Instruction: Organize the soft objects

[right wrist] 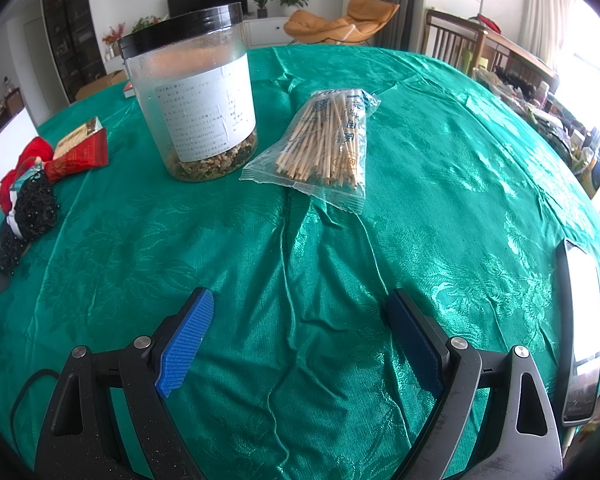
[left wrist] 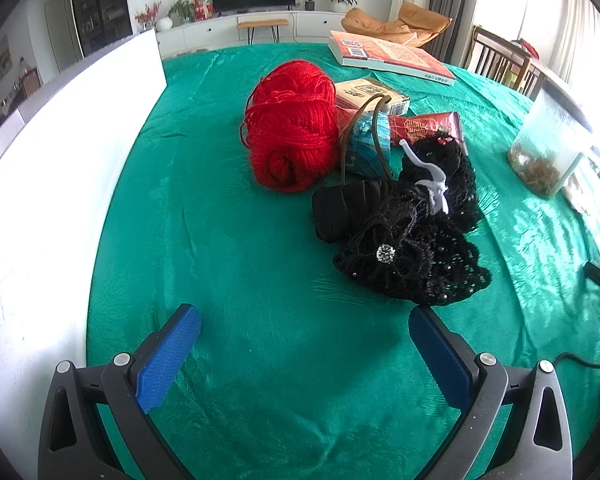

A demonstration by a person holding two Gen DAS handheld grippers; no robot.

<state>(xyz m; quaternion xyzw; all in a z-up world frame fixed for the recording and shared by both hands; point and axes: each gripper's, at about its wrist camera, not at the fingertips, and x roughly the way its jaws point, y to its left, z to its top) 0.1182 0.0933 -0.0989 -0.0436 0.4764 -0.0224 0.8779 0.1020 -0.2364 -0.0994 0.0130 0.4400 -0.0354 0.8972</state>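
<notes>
Left claw (left wrist: 304,332): wide open, it holds nothing, and it hangs low over a bare part of the green cloth.
Right claw (right wrist: 300,320): also wide open and empty, over wrinkled cloth; no soft object lies between its fingers.
Soft objects: they lie in one pile ahead of the left claw and a little to its right. The nearest is the black lace piece (left wrist: 412,264), with a small shiny stone on it. Behind it lie a black folded cloth (left wrist: 344,208), a blue pouch (left wrist: 370,144) with a brown cord, and the red yarn ball (left wrist: 292,128).
Key relation: the lace piece lies just beyond the right finger of the left claw, apart from it. Its long side runs from near-left to far-right across the view.
Nearer hand: I judge the left one. In the right wrist view the same pile sits far at the left edge, well apart from that claw.
Bench (left wrist: 228,240): covered with a glossy green patterned cloth, which has folds.
Other things: a plastic jar (right wrist: 192,96) with a black lid, a bag of wooden sticks (right wrist: 324,140), books (left wrist: 392,56), a white box (left wrist: 72,140) at the left.
Room: a living room with a television, plants and an orange chair.
</notes>
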